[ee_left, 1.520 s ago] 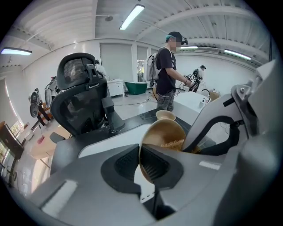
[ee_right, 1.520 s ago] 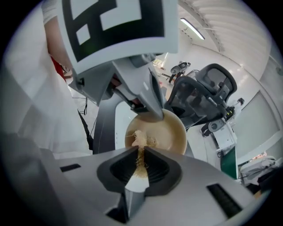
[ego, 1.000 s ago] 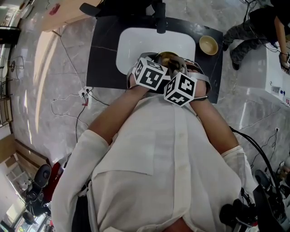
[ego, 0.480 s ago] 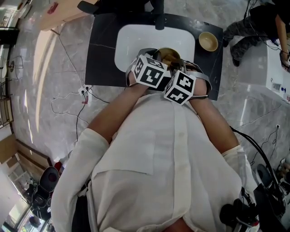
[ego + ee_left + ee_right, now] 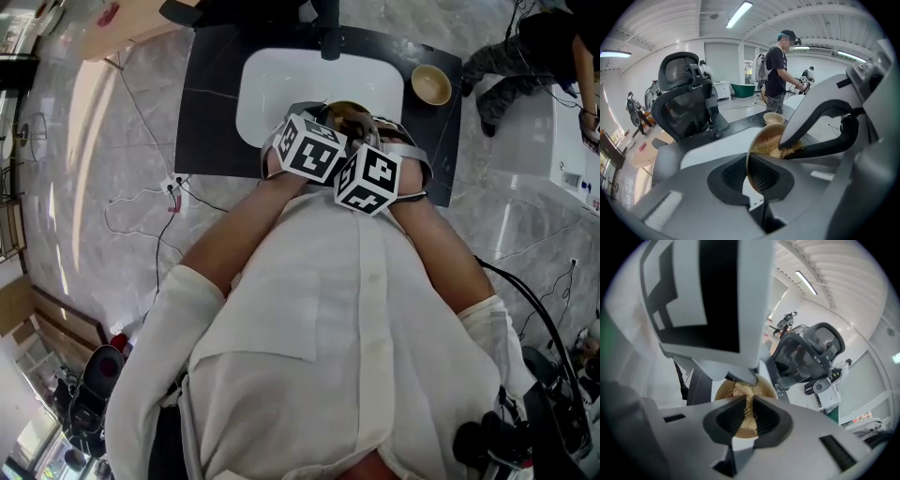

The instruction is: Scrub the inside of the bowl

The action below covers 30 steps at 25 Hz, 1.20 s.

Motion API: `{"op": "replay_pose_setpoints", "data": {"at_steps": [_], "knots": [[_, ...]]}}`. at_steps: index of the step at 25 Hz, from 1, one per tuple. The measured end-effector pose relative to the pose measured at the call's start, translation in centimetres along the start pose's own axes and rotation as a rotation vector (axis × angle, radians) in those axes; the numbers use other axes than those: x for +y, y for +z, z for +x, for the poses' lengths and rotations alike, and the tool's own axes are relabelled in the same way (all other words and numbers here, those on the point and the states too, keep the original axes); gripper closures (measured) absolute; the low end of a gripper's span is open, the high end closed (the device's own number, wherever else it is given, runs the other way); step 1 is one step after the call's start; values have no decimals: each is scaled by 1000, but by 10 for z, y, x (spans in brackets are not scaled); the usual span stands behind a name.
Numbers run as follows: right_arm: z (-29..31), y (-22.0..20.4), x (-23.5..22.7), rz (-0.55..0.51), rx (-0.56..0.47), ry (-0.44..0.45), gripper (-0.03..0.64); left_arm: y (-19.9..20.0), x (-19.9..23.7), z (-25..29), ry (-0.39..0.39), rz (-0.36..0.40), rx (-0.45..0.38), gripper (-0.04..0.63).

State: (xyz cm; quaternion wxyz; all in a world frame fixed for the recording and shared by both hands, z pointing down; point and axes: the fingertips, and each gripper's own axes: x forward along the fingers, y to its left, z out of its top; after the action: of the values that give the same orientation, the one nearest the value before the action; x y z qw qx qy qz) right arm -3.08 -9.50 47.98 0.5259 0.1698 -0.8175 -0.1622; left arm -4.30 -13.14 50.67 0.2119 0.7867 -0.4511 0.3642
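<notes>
The bowl (image 5: 764,135) is held tilted over the white sink (image 5: 272,84), its rim pinched by the left gripper (image 5: 751,180), whose jaws are closing on it. A tan fibre scrubber (image 5: 742,391) is clamped in the right gripper (image 5: 749,420) jaws and pressed inside the bowl

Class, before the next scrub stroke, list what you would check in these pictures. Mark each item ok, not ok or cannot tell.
1. Bowl gripped: the left hand-held gripper has its jaws closing on the rim. Ok.
2. Scrubber clamped in the right hand-held gripper. Ok.
3. Scrubber inside the bowl. Ok.
4. Bowl held over the sink. Ok.
5. Inside of the bowl already clean. Cannot tell.
</notes>
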Motion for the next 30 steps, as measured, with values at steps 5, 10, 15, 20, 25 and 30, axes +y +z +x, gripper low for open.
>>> {"op": "replay_pose_setpoints", "data": {"at_steps": [5,10,15,20,25,30], "knots": [[-6,-9,-13,6,51,-56,580,-5,3,-4,8,-6,5,583],[-7,-19,-4,8,89,-30,580,-3,5,-5,17,-7,-4,583],[-2,-30,13,57,111,56,580,1,12,-4,38,-1,-15,581],[0,-25,27,94,81,144,580,6,13,-3,35,-22,-29,581],[-3,-4,24,82,21,174,580,7,12,-1,12,-48,-31,583],[-8,11,9,-6,11,112,580,3,10,1,5,-40,-25,583]]}}
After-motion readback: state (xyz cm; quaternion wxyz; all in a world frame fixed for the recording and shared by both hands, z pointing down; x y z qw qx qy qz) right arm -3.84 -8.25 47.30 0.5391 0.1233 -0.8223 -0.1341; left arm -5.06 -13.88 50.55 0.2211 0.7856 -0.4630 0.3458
